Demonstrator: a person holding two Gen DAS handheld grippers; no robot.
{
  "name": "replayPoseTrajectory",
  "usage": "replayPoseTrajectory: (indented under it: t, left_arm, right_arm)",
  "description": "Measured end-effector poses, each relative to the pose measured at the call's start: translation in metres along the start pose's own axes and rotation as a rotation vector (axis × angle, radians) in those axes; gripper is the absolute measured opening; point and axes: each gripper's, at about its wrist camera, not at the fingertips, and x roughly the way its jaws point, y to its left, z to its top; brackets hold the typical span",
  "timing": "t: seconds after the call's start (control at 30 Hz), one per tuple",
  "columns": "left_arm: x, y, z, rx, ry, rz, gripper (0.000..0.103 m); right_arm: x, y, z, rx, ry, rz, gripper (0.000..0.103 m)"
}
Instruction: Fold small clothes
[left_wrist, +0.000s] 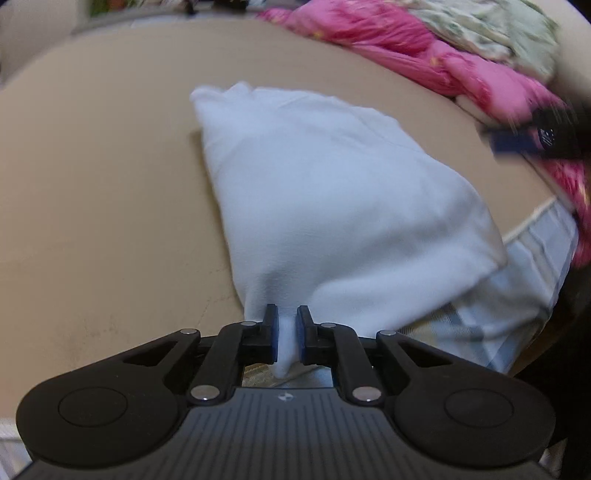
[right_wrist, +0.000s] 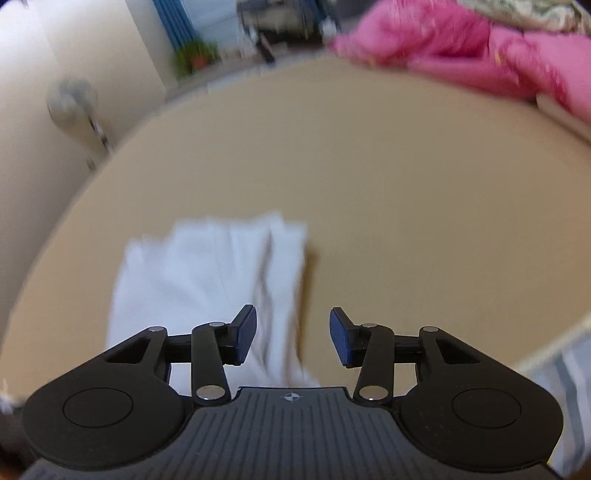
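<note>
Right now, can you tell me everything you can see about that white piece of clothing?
The white garment looks like soft, thin cloth, plain with no print, and partly folded with gentle creases. It lies on the tan surface, one corner hanging past the near edge. The left gripper is shut on a bunched bit of its near edge. In the right wrist view the garment is blurred and shows long folds; the right gripper hangs open above it, not pinching it.

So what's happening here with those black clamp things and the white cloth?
A person is folding a small white garment on a tan surface, using a handheld gripper in each hand. The left gripper is pinched shut on a bit of the cloth. The right gripper hangs open over the cloth, gripping nothing. Pink bedding lies behind.
</note>
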Motion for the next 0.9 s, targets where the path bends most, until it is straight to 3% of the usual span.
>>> replayPoseTrajectory:
  t: [0.07, 0.2, 0.3, 0.47, 0.57, 0.67, 0.73, 0.83, 0.9]
  left_arm:
    - [0.002, -0.004, -0.001, 0.006, -0.007, 0.017, 0.012]
    - [0.004, -0.005, -0.01, -0.004, -0.038, 0.027, 0.012]
    - [-0.003, -0.004, -0.024, -0.008, -0.076, 0.027, 0.012]
    - [-0.015, 0.008, -0.03, -0.056, -0.085, -0.012, 0.012]
    - [-0.017, 0.011, -0.031, -0.062, -0.088, -0.021, 0.012]
    - [-0.018, 0.01, -0.031, -0.038, -0.092, -0.016, 0.012]
    - [-0.019, 0.01, -0.031, -0.032, -0.092, -0.015, 0.012]
    - [-0.019, 0.012, -0.031, -0.04, -0.085, -0.02, 0.012]
    - [-0.02, 0.015, -0.03, -0.05, -0.082, -0.03, 0.012]
  right_arm:
    - [0.008, 0.0, 0.017, 0.02, -0.038, 0.038, 0.047]
    - [0.048, 0.006, 0.041, 0.027, -0.028, 0.049, 0.046]
    - [0.085, 0.01, 0.049, 0.07, 0.035, 0.074, 0.046]
    - [0.133, 0.022, 0.039, 0.132, 0.145, 0.025, 0.044]
    - [0.136, 0.022, 0.039, 0.156, 0.122, 0.017, 0.003]
    - [0.121, 0.015, 0.045, 0.224, 0.01, 0.035, 0.002]
    - [0.118, 0.009, 0.043, 0.252, -0.026, -0.003, 0.002]
    - [0.128, -0.001, 0.035, 0.264, -0.017, -0.18, 0.0]
    - [0.133, -0.017, 0.033, 0.334, 0.033, -0.199, 0.004]
